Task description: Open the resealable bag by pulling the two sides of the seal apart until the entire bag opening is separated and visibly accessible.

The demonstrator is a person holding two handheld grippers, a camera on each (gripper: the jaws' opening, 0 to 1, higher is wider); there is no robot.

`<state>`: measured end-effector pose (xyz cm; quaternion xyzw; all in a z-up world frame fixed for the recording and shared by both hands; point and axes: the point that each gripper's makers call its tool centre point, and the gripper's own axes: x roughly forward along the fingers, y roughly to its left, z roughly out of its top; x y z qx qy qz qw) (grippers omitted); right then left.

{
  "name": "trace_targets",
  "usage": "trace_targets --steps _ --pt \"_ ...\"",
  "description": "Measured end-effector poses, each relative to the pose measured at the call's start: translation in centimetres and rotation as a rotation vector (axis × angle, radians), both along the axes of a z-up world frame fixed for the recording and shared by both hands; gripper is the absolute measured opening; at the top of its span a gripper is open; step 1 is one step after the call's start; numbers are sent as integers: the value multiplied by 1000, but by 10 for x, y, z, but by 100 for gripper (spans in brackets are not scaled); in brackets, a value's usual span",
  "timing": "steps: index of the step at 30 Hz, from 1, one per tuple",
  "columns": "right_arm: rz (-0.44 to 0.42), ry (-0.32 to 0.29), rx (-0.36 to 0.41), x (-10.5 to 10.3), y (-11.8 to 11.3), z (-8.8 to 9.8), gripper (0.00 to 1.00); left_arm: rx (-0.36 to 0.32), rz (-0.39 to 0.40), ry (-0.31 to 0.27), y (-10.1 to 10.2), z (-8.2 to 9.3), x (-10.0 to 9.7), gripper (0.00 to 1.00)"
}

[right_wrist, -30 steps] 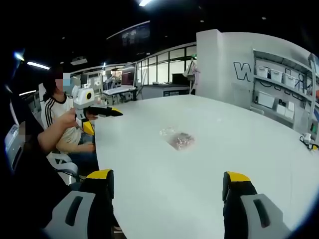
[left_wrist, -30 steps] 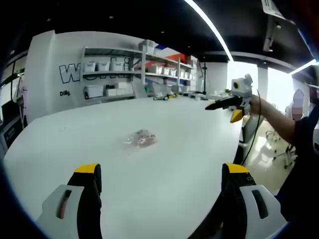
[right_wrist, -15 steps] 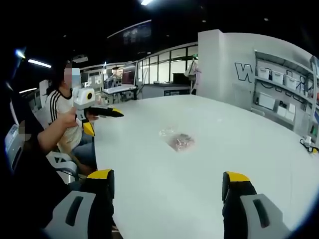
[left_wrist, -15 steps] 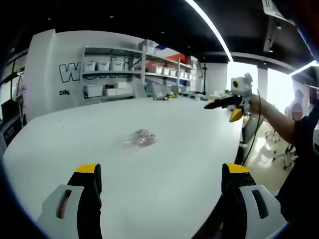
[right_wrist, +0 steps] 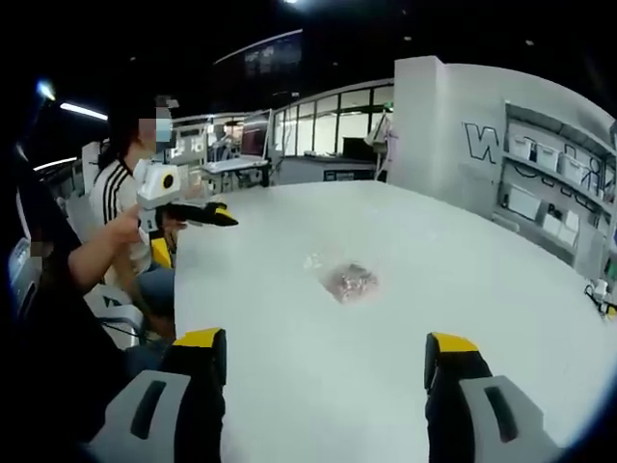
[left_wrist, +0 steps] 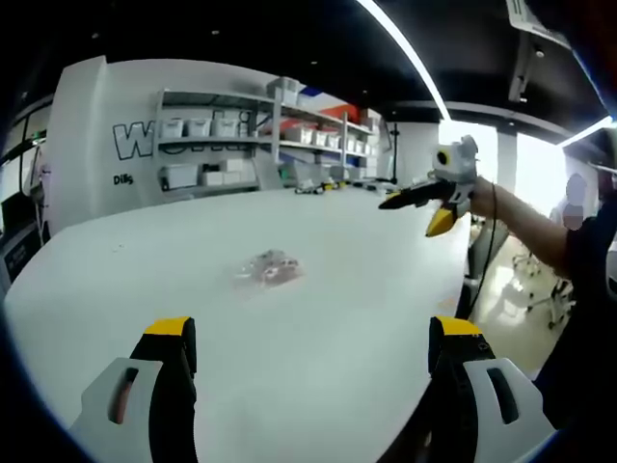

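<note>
A small clear resealable bag (left_wrist: 268, 268) with pinkish contents lies flat near the middle of the white table (left_wrist: 366, 260). My left gripper (left_wrist: 313, 338) hovers over the near table edge, short of the bag, jaws wide open and empty. The right gripper (left_wrist: 416, 197) comes in from the right, held in a hand above the table's right side. In the right gripper view the same bag (right_wrist: 349, 282) lies ahead on the table (right_wrist: 453, 251); my right gripper (right_wrist: 325, 342) is open and empty, and the left gripper (right_wrist: 193, 212) hangs over the left table edge.
Shelves with white bins (left_wrist: 241, 145) line the far wall behind the table, seen again as shelves (right_wrist: 549, 183) at the right. A person in a striped shirt (right_wrist: 120, 198) sits by the table's left edge. Floor and chairs (left_wrist: 540, 289) lie beyond the right edge.
The right gripper has moved a little toward the table's middle and slightly up. The bag lies where it was. Both pairs of jaws stay wide apart.
</note>
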<state>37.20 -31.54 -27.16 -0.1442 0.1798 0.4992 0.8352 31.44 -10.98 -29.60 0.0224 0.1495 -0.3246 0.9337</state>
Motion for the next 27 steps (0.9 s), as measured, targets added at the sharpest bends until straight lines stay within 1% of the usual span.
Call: trace_targets --steps 4,9,13,18,27 --pt "26 -22 -25 10 15 0 83 -2 5 -2 0 -1 1 100" --pt "60 -30 -62 23 30 -4 81 -2 4 -4 -2 -1 1 100" --pt "78 -26 -71 32 39 -6 80 -3 5 -3 -3 -2 2 100" --pt "92 -24 -81 38 48 -10 78 -5 9 0 -1 -3 3 100" --pt "110 -17 -119 48 58 -17 78 -4 14 2 1 -5 3 100"
